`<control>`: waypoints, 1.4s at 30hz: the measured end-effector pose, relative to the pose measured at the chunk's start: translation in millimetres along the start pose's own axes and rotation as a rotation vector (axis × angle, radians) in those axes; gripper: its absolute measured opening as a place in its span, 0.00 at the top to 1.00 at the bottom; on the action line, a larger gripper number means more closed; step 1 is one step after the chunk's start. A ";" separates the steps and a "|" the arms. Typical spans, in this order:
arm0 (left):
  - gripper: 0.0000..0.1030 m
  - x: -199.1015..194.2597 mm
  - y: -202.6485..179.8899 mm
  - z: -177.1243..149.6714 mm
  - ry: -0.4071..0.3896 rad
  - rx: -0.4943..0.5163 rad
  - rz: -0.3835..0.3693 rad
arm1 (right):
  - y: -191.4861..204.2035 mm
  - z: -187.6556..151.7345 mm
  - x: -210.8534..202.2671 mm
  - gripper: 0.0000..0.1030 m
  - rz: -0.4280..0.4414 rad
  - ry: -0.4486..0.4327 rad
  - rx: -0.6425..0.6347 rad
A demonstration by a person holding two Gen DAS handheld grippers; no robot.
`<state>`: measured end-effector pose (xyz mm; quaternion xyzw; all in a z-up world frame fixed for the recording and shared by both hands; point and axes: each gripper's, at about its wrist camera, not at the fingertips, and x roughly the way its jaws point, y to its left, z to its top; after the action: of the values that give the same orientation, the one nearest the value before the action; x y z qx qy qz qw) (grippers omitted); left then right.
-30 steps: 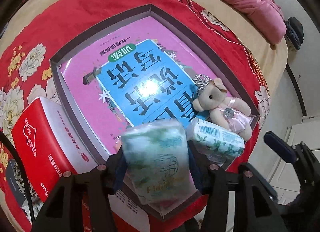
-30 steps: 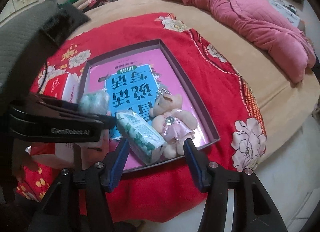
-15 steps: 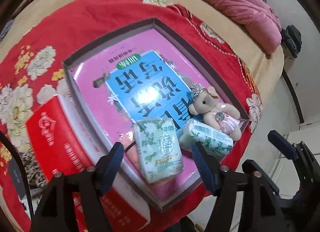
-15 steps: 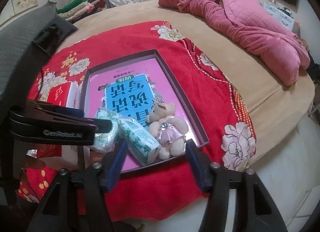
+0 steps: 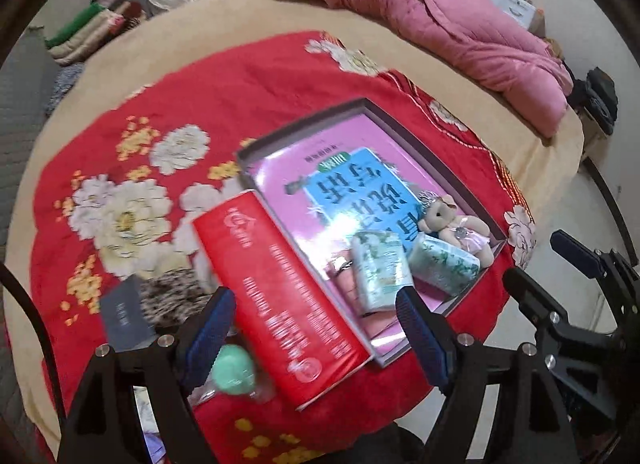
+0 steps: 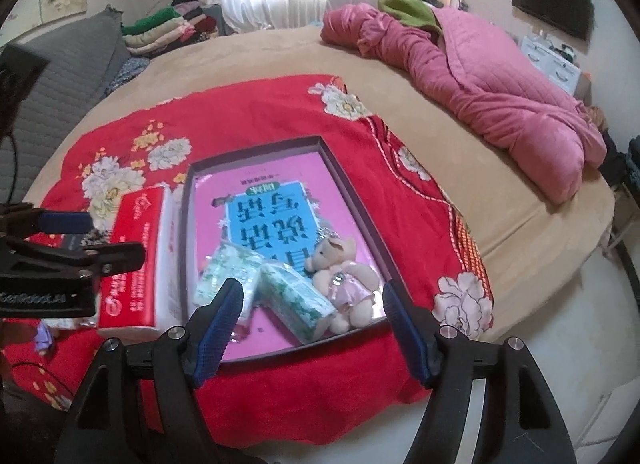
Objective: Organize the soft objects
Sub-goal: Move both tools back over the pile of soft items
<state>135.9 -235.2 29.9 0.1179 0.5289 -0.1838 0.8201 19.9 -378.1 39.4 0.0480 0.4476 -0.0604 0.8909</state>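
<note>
Your left gripper (image 5: 316, 328) has its jaws spread wide with nothing between them; the last two readings barely differ, so treat it as settled apart. It hangs above the near end of the red tissue box (image 5: 280, 296), which lies on the red floral cloth (image 5: 240, 96) just left of the tray (image 5: 400, 116) and touching its left wall. Under the left finger you've got a mint-green round thing (image 5: 234, 370), blurred, can't tell what it is, and a small grey card (image 5: 124, 316) on the cloth beside it. Your right gripper (image 6: 310, 330) is still spreading, jaws wide, empty; it hangs over the tray's near edge (image 6: 304, 348). Inside the tray, all at the near end: left tissue pack (image 6: 228, 276), right tissue pack (image 6: 298, 304) lying diagonally just beside it, and the small teddy bear (image 6: 344, 276) in a pink dress, touching the right pack and close to the tray's right wall. All three rest on a pink-and-blue book (image 6: 272, 216) that covers the tray floor. In the left view the same trio shows: left pack (image 5: 380, 268), right pack (image 5: 444, 264), bear (image 5: 456, 224). Beyond the cloth: tan bedspread (image 6: 280, 52), crumpled pink quilt (image 6: 500, 96) at the far right, folded clothes (image 6: 160, 32) stacked at the far left by the curtain.
</note>
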 end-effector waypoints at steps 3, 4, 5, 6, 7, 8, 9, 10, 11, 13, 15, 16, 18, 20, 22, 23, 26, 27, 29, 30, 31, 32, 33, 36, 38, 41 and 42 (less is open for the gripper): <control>0.21 -15.4 11.1 -9.9 -0.023 -0.018 0.016 | 8.5 2.1 -7.9 0.28 0.004 -0.026 0.005; 0.21 -19.5 15.0 -13.1 -0.028 -0.027 0.014 | 12.4 3.4 -10.8 0.28 0.014 -0.034 0.009; 0.21 -22.3 18.1 -15.2 -0.032 -0.032 0.015 | 16.0 4.3 -13.5 0.28 0.019 -0.040 0.009; 0.21 -25.6 21.4 -18.1 -0.039 -0.041 0.018 | 19.1 5.0 -15.9 0.28 0.025 -0.045 0.010; 0.21 -29.3 25.2 -21.1 -0.043 -0.050 0.016 | 23.4 6.0 -18.9 0.28 0.032 -0.051 0.009; 0.21 -32.2 28.1 -24.1 -0.046 -0.056 0.014 | 25.5 6.7 -20.1 0.28 0.037 -0.054 0.007; 0.21 -35.2 31.8 -27.1 -0.050 -0.067 0.012 | 30.6 7.8 -23.5 0.28 0.046 -0.062 0.004; 0.21 -38.1 35.7 -29.6 -0.055 -0.077 0.009 | 33.8 8.2 -25.8 0.28 0.049 -0.066 0.001; 0.21 -40.6 39.9 -32.5 -0.057 -0.088 0.010 | 39.6 9.0 -29.0 0.28 0.054 -0.071 -0.007; 0.20 -45.4 48.4 -37.9 -0.063 -0.113 0.000 | 46.6 9.6 -33.2 0.28 0.059 -0.077 -0.015; 0.20 -48.8 54.3 -42.7 -0.073 -0.125 0.006 | 55.9 11.0 -40.5 0.28 0.068 -0.093 -0.025; 0.20 -51.2 58.5 -45.8 -0.076 -0.129 0.016 | 58.0 11.6 -42.4 0.28 0.071 -0.097 -0.027; 0.20 -55.8 65.5 -51.2 -0.085 -0.136 0.032 | 65.6 14.1 -48.9 0.28 0.089 -0.112 -0.031; 0.20 -59.5 72.4 -55.4 -0.088 -0.142 0.050 | 71.6 16.7 -53.4 0.28 0.098 -0.123 -0.034; 0.20 -65.1 81.1 -59.8 -0.095 -0.158 0.053 | 77.9 19.9 -58.2 0.28 0.114 -0.132 -0.033; 0.20 -66.8 84.8 -61.8 -0.096 -0.163 0.058 | 82.6 22.1 -61.5 0.28 0.124 -0.140 -0.033; 0.20 -74.1 97.7 -68.4 -0.101 -0.175 0.078 | 93.8 25.6 -68.2 0.28 0.133 -0.153 -0.045; 0.20 -76.1 102.0 -69.8 -0.102 -0.181 0.080 | 96.7 26.7 -70.3 0.28 0.133 -0.157 -0.050; 0.20 -83.5 112.2 -74.0 -0.113 -0.200 0.076 | 103.5 28.8 -75.6 0.28 0.140 -0.166 -0.059; 0.20 -86.0 115.8 -74.9 -0.115 -0.205 0.074 | 105.6 29.4 -77.6 0.28 0.141 -0.169 -0.064; 0.20 -89.4 120.0 -76.4 -0.119 -0.212 0.077 | 108.1 30.2 -79.3 0.28 0.144 -0.170 -0.068; 0.20 -92.7 123.5 -77.6 -0.125 -0.217 0.080 | 111.7 31.3 -81.5 0.28 0.150 -0.172 -0.070; 0.20 -95.9 126.6 -78.4 -0.130 -0.219 0.080 | 113.0 32.1 -82.5 0.28 0.154 -0.172 -0.072; 0.20 -103.2 136.3 -81.3 -0.134 -0.232 0.081 | 121.6 33.2 -88.0 0.28 0.160 -0.180 -0.083; 0.20 -109.2 142.8 -83.6 -0.143 -0.245 0.082 | 126.1 34.1 -89.7 0.28 0.161 -0.182 -0.091; 0.20 -116.8 152.2 -87.2 -0.151 -0.259 0.082 | 133.2 35.4 -94.6 0.28 0.168 -0.192 -0.107; 0.20 -119.5 154.3 -89.1 -0.153 -0.263 0.089 | 136.7 36.0 -96.4 0.28 0.174 -0.195 -0.112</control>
<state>83.6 -39.9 101.7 0.0183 0.4785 -0.0851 0.8738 11.9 -241.8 142.5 0.0309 0.3557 0.0378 0.9333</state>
